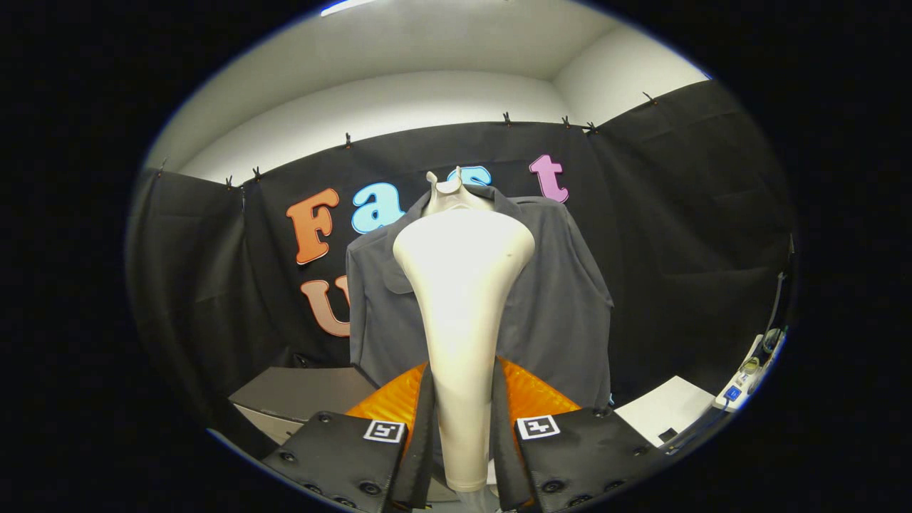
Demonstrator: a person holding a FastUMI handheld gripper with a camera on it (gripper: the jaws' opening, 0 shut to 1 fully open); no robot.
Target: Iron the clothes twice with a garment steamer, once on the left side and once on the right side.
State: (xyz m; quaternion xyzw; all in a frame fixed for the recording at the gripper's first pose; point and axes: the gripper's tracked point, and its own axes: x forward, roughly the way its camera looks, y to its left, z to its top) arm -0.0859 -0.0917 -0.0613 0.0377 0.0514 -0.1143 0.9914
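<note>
Garment steamer, cream, upright, handle clamped between both fingers, head raised just ahead of grey shirt, shirt hanging on booth wall beyond, white counter at right.

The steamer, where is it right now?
In the gripper view, the cream steamer stands upright between the gripper fingers, which clamp its handle, its wide head raised before the grey shirt hanging just beyond.

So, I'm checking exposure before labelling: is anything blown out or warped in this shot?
In the gripper view, the cream steamer clamped in the tongs glares near white along its front, losing surface detail; the grey shirt behind stays evenly lit; fisheye distortion bows the booth's wall and ceiling edges.
</note>
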